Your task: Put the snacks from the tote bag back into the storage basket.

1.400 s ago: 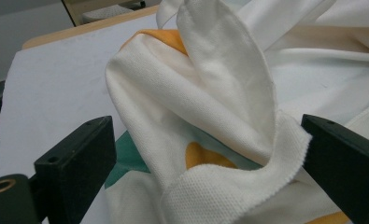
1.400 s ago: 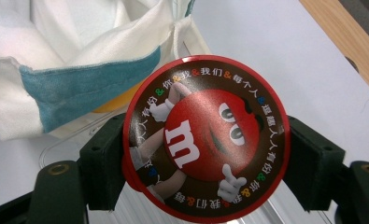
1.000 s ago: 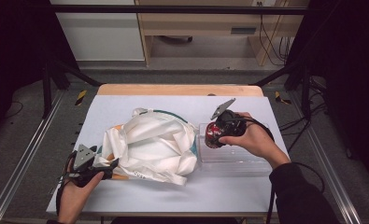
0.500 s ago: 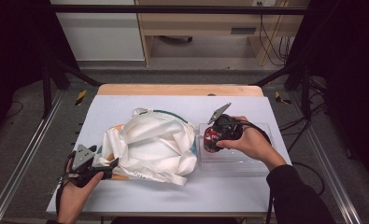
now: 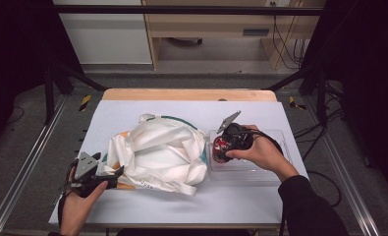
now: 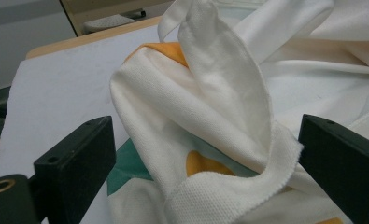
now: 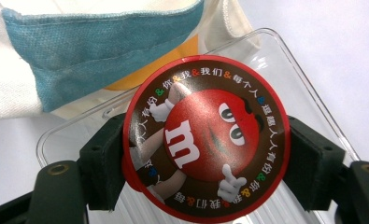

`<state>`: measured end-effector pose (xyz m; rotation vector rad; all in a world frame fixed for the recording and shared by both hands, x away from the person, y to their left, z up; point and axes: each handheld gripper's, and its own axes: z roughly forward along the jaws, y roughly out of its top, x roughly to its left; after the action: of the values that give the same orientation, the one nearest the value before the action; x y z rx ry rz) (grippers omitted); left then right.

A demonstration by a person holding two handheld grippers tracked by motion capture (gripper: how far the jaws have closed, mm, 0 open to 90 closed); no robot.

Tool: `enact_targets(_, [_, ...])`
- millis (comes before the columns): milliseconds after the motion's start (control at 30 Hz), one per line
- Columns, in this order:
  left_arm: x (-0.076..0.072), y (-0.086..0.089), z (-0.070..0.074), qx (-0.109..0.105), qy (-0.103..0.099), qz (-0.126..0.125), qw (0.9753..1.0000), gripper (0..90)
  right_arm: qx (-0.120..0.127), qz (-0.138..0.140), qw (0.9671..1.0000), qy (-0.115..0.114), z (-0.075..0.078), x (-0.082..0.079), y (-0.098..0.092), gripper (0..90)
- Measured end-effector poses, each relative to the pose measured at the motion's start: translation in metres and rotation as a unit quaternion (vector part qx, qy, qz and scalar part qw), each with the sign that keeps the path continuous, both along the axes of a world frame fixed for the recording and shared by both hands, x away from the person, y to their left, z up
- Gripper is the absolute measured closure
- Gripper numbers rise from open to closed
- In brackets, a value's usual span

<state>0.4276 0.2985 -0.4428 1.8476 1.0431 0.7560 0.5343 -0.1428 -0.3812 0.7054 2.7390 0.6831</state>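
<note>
**Candy tub over tray, bag mouth being held**

Left gripper (image 5: 114, 175) sits at the near-left edge of the white cloth bag (image 5: 162, 152); in its own view the jaws stand apart with a fold of fabric between them, not pinched. Clamp that hem before lifting, or it slips.

Right gripper (image 7: 205, 161) is clenched on the round M&M's tub (image 7: 205, 137), above the clear plastic tray (image 5: 260, 169) just right of the bag. Probably headed for the bag, though its opening isn't clear. Keep the tub level; squeeze on the rim.
</note>
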Motion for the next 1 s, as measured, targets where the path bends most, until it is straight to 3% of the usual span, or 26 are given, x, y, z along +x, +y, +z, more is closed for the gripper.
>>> enact_targets(1000, [0.0,0.002,0.0,0.001,0.001,-0.001,1.0,4.5,-0.008,0.005,0.9998,0.015,-0.016,0.001,0.008,26.0])
